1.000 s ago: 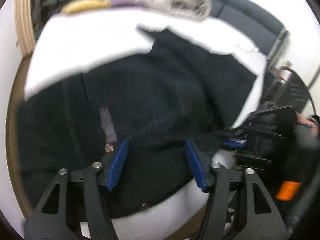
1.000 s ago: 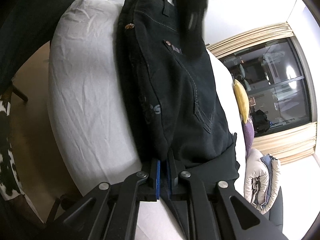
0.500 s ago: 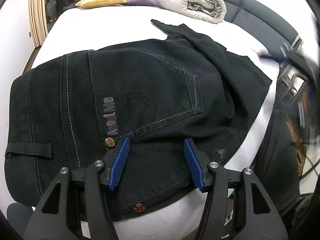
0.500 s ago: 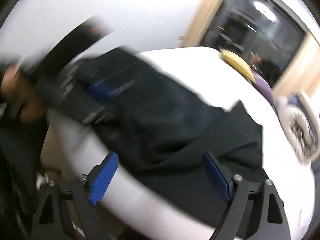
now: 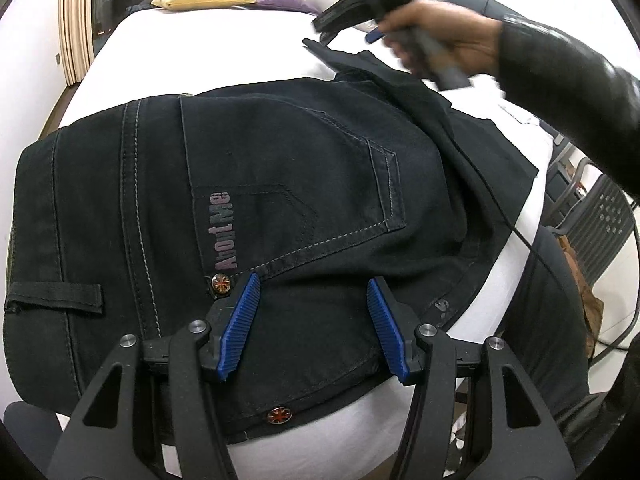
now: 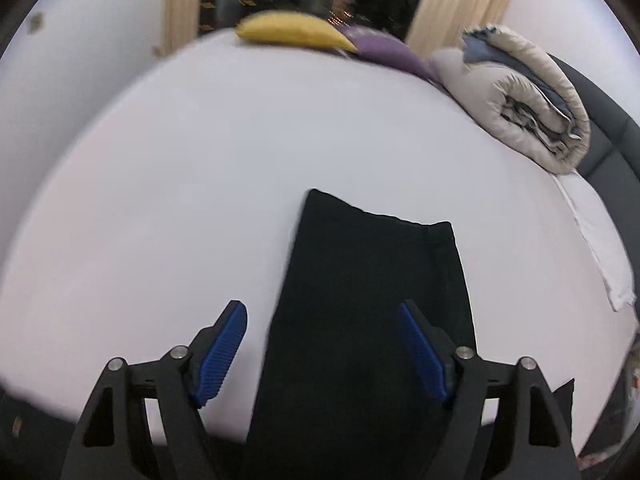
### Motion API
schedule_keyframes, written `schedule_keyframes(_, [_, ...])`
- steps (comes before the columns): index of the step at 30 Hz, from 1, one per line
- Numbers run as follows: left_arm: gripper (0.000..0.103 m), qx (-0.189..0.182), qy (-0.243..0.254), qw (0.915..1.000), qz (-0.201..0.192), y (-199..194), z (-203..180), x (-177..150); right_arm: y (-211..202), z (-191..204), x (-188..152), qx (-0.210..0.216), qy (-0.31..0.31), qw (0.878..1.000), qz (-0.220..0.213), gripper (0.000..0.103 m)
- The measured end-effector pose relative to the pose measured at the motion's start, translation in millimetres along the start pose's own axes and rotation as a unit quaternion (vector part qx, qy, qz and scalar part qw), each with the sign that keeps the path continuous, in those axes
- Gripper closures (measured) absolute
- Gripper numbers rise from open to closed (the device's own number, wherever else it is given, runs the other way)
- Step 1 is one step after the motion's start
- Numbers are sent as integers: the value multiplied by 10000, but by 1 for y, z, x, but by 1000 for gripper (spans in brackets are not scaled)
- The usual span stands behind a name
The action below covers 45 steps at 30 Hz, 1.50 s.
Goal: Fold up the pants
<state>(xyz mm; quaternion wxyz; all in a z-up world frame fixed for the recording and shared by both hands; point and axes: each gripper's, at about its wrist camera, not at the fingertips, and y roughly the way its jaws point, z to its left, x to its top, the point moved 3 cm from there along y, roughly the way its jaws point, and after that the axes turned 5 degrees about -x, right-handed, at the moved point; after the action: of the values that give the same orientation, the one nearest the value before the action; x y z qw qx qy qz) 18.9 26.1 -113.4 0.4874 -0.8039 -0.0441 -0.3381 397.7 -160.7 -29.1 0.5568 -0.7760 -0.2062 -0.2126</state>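
Observation:
Black jeans [image 5: 288, 200] lie on the white bed [image 5: 200, 52], waist end near me, back pocket with pink lettering up, legs running away to the far right. My left gripper [image 5: 314, 320] is open and empty just above the waist area. My right gripper [image 6: 322, 344] is open and empty, hovering over the leg ends [image 6: 372, 280], whose hem lies flat on the sheet. It also shows in the left wrist view [image 5: 360, 12], held by a hand in a black sleeve over the far leg.
A yellow pillow [image 6: 292, 34] and a purple pillow [image 6: 384, 50] lie at the head of the bed. A rolled duvet [image 6: 516, 96] sits at the far right. A dark headboard [image 6: 608, 120] runs behind it. A chair [image 5: 600, 216] stands right of the bed.
My right gripper let go of the jeans' edge, opened, and swung across to the leg ends. My left gripper stayed open over the waist.

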Motion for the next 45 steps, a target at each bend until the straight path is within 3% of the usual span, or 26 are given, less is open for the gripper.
schedule_keyframes(3, [48,-90,-42,10000,7,-1,5,3,46,4,7,-300,63,9981,542,25])
schedule_keyframes(6, [48,-154,-58,9999,9,-2,7,2,68,-2,4,159,528,9962,669,37])
schedule_keyframes(8, [48,-140,-48,9999,19,-2,6,3,68,-9,4,457,737,9945,594,64])
schedule_keyframes(9, [48,-132,-42,9999,24,-2,6,4,67,-10,5,462,662,9952,547,94])
schedule_keyframes(10, [48,-124,-44,9999,26,-2,5,4,65,-14,5,460,639,9955,529,97])
schedule_keyframes(15, [48,-43,-15,10000,44,-3,5,5,25,-75,-2,894,1434,9856,-10,98])
schedule_keyframes(19, [48,59,14,10000,78,-1,0,6,-40,-158,-41,1299,2430,9591,-644,98])
schedule_keyframes(21, [48,109,26,9999,102,1,-5,8,-67,-208,-75,1390,3022,9385,-927,98])
schedule_keyframes(25, [48,220,9,9997,140,4,-12,10,-92,-307,-177,1284,4391,8821,-1119,98])
schedule_keyframes(27, [48,282,6,9995,167,5,-14,11,-80,-344,-238,1211,5026,8512,-905,98])
schedule_keyframes(29, [48,357,26,9992,202,7,-17,12,-60,-367,-304,1296,5695,8100,-530,92])
schedule_keyframes(30, [48,384,25,9990,220,9,-19,13,-54,-372,-323,1307,5911,7949,-407,90])
schedule_keyframes(32, [48,436,8,9987,260,10,-21,14,-44,-381,-361,1380,6346,7598,-318,57])
schedule_keyframes(33, [48,467,8,9985,284,13,-26,17,-44,-381,-375,1525,6518,7414,-468,40])
schedule_keyframes(34, [48,498,6,9983,300,15,-30,18,-46,-383,-383,1743,6632,7239,-764,30])
schedule_keyframes(36, [48,558,-11,9979,328,20,-36,21,-51,-382,-388,1815,6650,7180,-962,25])
schedule_keyframes(42, [48,669,-35,9971,358,26,-42,25,-39,-388,-363,2008,6487,7283,-922,26])
schedule_keyframes(45, [48,690,-11,9969,386,27,-39,25,-19,-387,-350,1888,6440,7384,-664,47])
